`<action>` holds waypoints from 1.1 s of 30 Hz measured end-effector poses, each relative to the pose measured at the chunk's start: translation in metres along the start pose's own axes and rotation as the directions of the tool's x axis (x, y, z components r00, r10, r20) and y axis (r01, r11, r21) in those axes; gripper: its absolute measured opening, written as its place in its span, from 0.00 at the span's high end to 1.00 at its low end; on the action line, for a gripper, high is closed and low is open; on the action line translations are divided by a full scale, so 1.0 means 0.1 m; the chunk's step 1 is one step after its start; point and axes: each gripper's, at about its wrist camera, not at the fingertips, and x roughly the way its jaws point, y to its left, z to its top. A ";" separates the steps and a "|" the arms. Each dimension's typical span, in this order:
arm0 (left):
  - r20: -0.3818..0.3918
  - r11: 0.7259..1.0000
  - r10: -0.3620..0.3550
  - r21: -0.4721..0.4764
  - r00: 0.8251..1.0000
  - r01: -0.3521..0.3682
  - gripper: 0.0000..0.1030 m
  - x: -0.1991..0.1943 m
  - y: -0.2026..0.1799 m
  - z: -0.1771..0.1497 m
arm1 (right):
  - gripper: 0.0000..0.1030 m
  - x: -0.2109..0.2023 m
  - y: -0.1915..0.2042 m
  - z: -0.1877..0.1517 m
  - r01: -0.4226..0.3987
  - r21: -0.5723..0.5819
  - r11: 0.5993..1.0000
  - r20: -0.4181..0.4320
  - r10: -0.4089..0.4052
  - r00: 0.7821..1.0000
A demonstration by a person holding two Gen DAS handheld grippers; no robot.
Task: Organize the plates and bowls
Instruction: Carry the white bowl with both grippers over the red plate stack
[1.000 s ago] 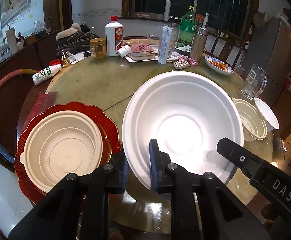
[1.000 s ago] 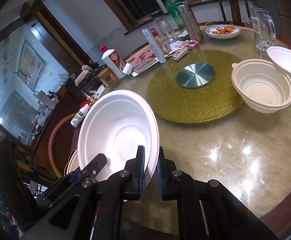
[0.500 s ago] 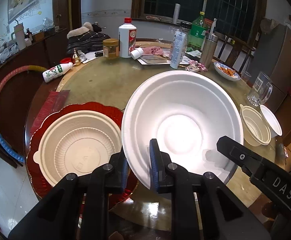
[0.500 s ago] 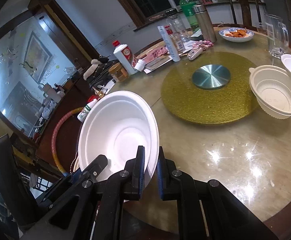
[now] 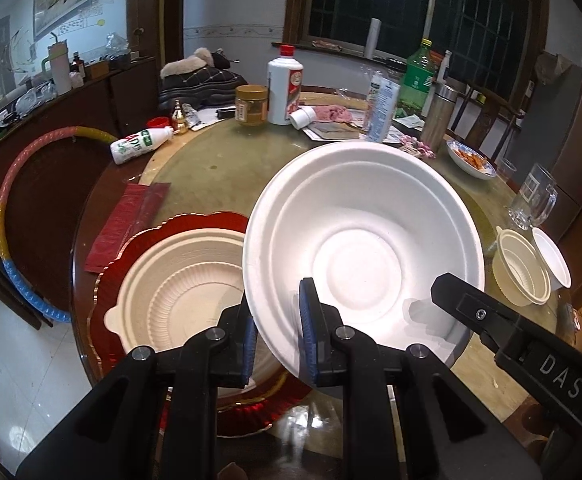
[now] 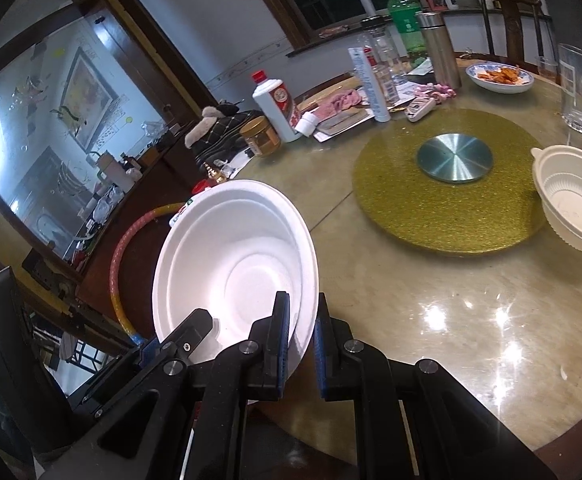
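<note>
Round table [image 5: 219, 168] fills the left wrist view, bottles and jars at its far edge. Left gripper [image 5: 277, 330] is clamped on the near rim of a white bowl [image 5: 363, 252], held tilted above the table. Left of it, a beige bowl [image 5: 179, 288] sits on a red plate [image 5: 131, 244].

From the right wrist, the right gripper [image 6: 301, 344] pinches the same white bowl's [image 6: 235, 268] rim. Further right, another beige bowl [image 6: 571, 196] rests partly on a gold turntable [image 6: 411, 208]
</note>
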 end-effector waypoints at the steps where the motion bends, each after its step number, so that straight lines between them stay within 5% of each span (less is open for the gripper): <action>1: -0.002 1.000 0.005 -0.004 1.000 -0.005 0.83 0.00 0.03 0.00 | 0.89 0.02 0.03 0.00 -0.001 -0.005 1.000 -0.003 0.001 1.000; 17: -0.054 0.992 0.074 -0.094 0.996 -0.079 0.83 0.15 0.65 -0.05 | 0.89 0.53 0.57 -0.10 -0.047 -0.074 0.996 -0.109 0.039 0.993; 33: -0.098 0.989 0.101 -0.095 0.990 -0.111 0.82 0.28 0.80 -0.16 | 0.89 0.80 0.68 -0.21 -0.040 -0.085 0.996 -0.163 0.026 0.986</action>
